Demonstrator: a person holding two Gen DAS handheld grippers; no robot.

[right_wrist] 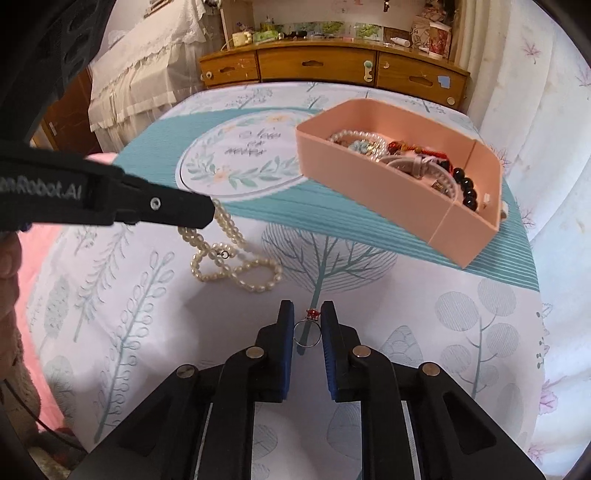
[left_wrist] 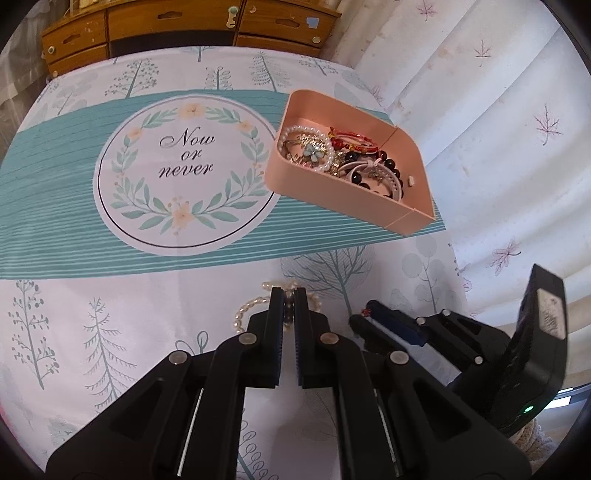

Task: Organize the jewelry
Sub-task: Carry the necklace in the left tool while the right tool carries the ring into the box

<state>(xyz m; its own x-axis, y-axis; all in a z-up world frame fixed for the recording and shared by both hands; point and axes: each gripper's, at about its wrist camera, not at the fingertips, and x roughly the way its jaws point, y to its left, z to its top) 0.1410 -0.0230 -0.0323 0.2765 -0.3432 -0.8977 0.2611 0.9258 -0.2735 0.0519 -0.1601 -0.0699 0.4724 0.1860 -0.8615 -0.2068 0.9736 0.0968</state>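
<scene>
A pink open box [left_wrist: 332, 188] [right_wrist: 373, 192] full of bracelets and beads stands on the patterned tablecloth. My left gripper [left_wrist: 289, 295] is shut on a cream pearl necklace [left_wrist: 245, 310]; in the right wrist view the necklace [right_wrist: 229, 266] hangs from the left gripper's fingertips [right_wrist: 199, 212] and partly lies on the cloth. My right gripper [right_wrist: 307, 314] is shut on a silver ring with a red stone [right_wrist: 308, 330], held between its pads just above the cloth. It also shows in the left wrist view [left_wrist: 364, 314].
A wooden drawer unit [right_wrist: 332, 70] [left_wrist: 184, 29] stands behind the table. White curtains [left_wrist: 498, 129] hang on the right. A round "Now or never" print [left_wrist: 184, 173] marks the cloth's middle. A pink cloth [right_wrist: 33, 266] lies at the left.
</scene>
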